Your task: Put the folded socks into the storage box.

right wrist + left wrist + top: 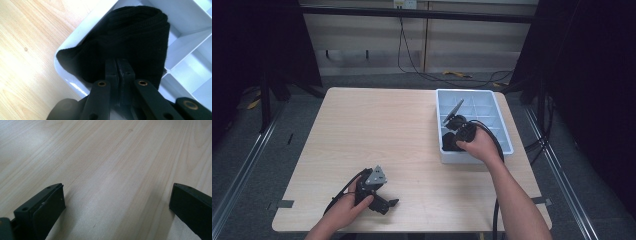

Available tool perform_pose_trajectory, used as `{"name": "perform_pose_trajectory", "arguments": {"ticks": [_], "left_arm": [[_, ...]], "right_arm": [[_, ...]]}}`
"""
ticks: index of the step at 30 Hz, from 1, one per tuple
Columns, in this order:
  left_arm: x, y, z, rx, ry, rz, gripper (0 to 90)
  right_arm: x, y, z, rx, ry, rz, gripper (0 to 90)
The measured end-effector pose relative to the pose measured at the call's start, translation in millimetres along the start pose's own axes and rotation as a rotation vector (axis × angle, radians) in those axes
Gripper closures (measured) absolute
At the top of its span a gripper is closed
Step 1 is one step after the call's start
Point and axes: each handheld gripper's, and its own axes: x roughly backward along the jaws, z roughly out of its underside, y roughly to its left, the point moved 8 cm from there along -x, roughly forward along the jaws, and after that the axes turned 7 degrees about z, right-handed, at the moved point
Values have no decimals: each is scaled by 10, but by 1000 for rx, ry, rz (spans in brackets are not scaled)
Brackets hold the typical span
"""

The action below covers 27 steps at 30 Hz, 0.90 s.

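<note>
A: What is the left hand-held gripper (384, 202) doing?
B: It rests low on the wooden surface (377, 130), jaws wide apart, holding nothing.
A: And the right hand-held gripper (116, 72)?
B: Its jaws are pressed together against a rolled black sock (125, 42) in the near corner of the white tray (504, 135).
A: Done?
B: One sock looks put away. I can't tell what's left.

Grey floor (362, 80), wood-panel wall (462, 45), dim surrounds

The left hand-held gripper (117, 207) hangs low over the pale wooden tabletop (107, 157), its two black jaws spread wide apart. Bare wood grain lies between and ahead of them.
</note>
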Motion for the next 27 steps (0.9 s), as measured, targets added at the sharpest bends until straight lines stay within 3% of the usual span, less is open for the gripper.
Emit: {"name": "perform_pose_trajectory", "arguments": {"ticks": [11, 18, 27], "left_arm": [[-1, -3, 2, 1, -2, -1, 0], [0, -2, 2, 1, -1, -2, 0], [5, -4, 4, 1, 5, 4, 0]], "right_arm": [[28, 15, 21, -3, 17, 2, 873], [314, -149, -77, -41, -36, 11, 844], [382, -315, -204, -102, -72, 39, 778]]}}
